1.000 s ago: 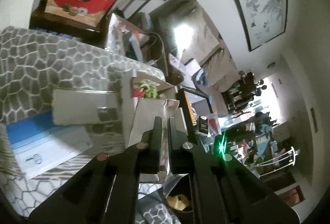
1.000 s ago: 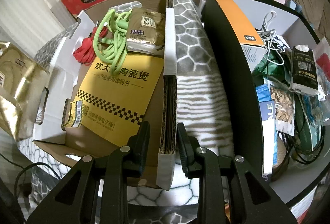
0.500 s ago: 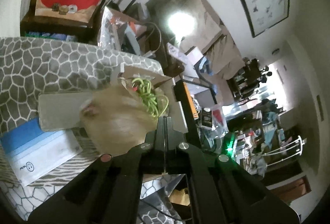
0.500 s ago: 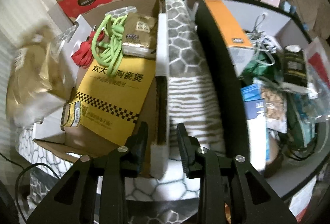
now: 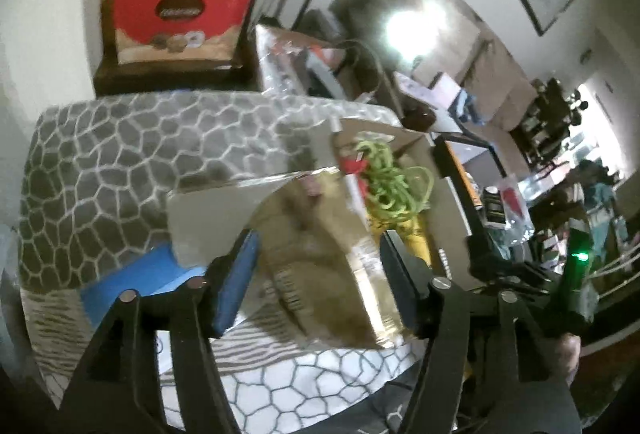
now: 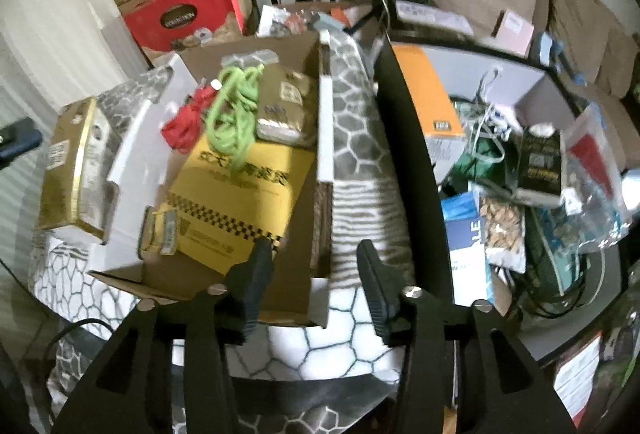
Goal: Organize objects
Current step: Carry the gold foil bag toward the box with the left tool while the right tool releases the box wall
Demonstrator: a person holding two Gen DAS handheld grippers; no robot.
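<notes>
- Left wrist view: left gripper (image 5: 320,274) has its jaws wide apart. Half a second ago they were pressed together. The gold foil pouch (image 5: 324,258) sits between the fingers, blurred; contact cannot be told, so it reads as just released.
- Same view: pouch lies at the near left edge of the open brown cardboard box (image 5: 404,142), against its left flap, on the grey honeycomb-pattern blanket (image 5: 120,162). Green cord bundle (image 5: 388,186) is in the box beyond it.
- Right wrist view: right gripper (image 6: 316,286) is also spread open. A second ago it pinched the box's right wall; now the wall stands between the fingers, untouched.
- Same view: gold pouch (image 6: 68,170) rests outside the box, left of its white flap (image 6: 136,150). Inside are the yellow paper manual (image 6: 236,202), green cord (image 6: 236,110) and red cord (image 6: 184,122).
- Judgement: both grippers let go, but the pouch is not in the box yet, so this placement looks unfinished.
</notes>
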